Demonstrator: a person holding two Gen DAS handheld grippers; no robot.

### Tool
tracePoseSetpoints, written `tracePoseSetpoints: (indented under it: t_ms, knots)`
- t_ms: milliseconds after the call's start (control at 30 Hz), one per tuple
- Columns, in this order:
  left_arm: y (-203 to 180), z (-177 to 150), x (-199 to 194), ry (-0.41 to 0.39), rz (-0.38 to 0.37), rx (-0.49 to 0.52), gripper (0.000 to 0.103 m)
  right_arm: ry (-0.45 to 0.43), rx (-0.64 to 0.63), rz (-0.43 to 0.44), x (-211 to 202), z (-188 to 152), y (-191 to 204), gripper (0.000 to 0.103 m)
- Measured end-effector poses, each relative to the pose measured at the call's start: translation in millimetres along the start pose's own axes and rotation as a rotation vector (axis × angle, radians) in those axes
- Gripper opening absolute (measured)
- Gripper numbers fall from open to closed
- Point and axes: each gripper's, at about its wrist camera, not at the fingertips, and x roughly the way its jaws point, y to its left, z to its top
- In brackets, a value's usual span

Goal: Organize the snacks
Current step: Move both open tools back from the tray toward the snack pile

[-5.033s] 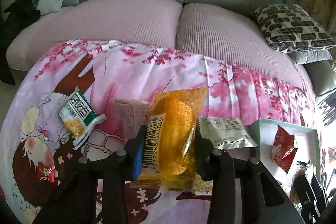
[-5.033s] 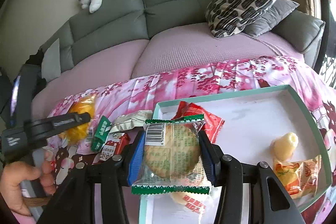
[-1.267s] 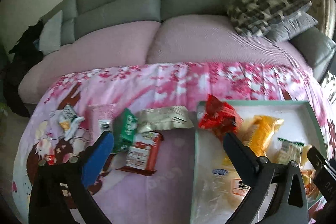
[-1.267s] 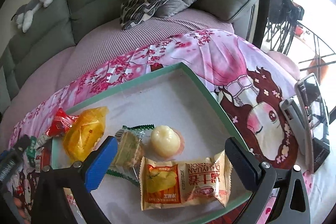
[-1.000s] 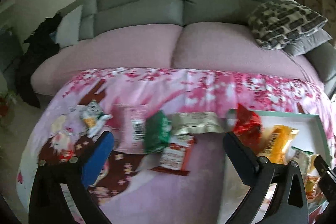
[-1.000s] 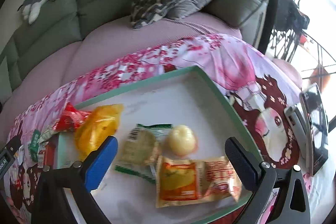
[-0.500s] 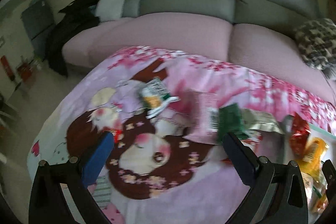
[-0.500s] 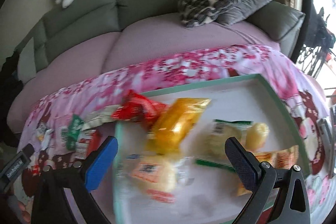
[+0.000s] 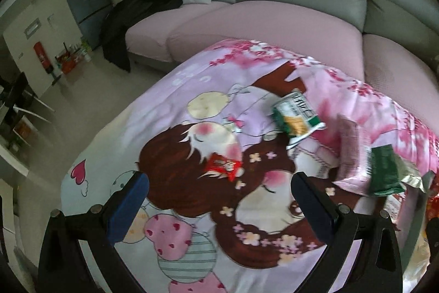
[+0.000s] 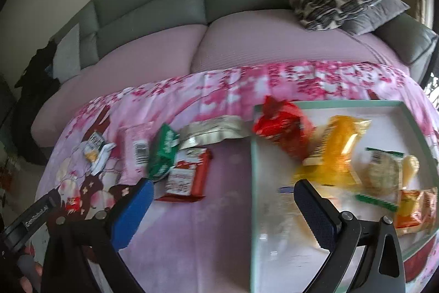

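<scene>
Left gripper body (image 10: 35, 214): I read white lettering along its side, something like "GenRobot.AI", though it is small and blurred.
Green-and-white snack packet (image 9: 297, 116): I see large printed characters, too smeared to read.
Pink packet (image 10: 137, 147): a barcode label, digits illegible.
Yellow packet (image 10: 336, 150): a barcode strip, digits illegible.
Red-and-white packet (image 10: 186, 173): print unreadable.

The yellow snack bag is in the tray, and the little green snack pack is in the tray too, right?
Not quite. The yellow snack bag is in the tray, but the little green snack pack is not. The right wrist view shows it lying on the pink cloth to the left of the tray, beside the red and white pack.
</scene>
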Motion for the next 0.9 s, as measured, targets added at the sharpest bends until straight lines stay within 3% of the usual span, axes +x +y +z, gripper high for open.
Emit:
tracePoseSetpoints:
  t_ms: [567, 900]
  knots:
    - [2.6, -8.5, 38.6, 0.101, -0.067, -0.002, 0.103, 0.064, -0.070, 0.062, 30.1, -15.5, 32.0, 0.103]
    - [-12.6, -14.9, 56.6, 0.159, -0.203, 0.048, 0.103, 0.056, -0.054, 0.069, 32.0, -18.2, 29.7, 0.098]
